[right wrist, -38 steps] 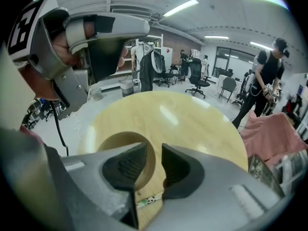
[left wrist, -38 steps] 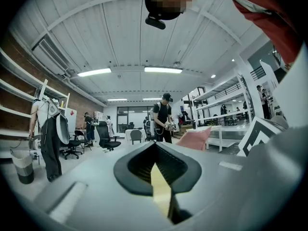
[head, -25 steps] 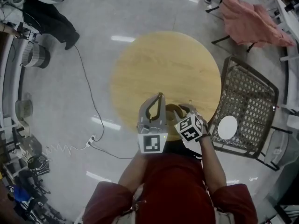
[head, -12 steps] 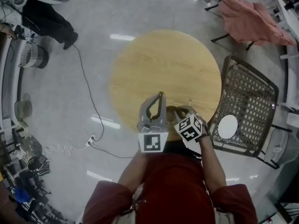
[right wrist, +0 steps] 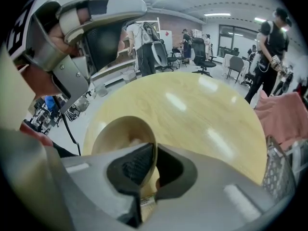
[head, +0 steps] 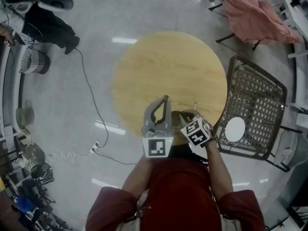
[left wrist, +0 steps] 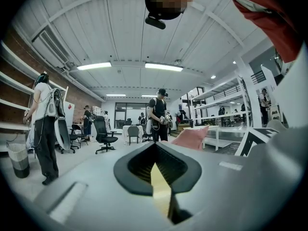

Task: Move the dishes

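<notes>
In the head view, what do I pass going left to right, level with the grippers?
Wastebasket → floor cable → left gripper → right gripper, its jaws having just been closing onto the bowl rim → white plate on the wire chair.

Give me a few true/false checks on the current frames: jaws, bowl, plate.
1. The right gripper has its jaws on the rim of the bowl. True; they have just been closing onto it.
2. The plate lies on the table. False: it lies on the seat of the chair beside the table.
3. The left gripper holds the plate. False: its jaws are together with nothing between them.
4. The bowl sits near the table's edge closest to the person. True.
</notes>
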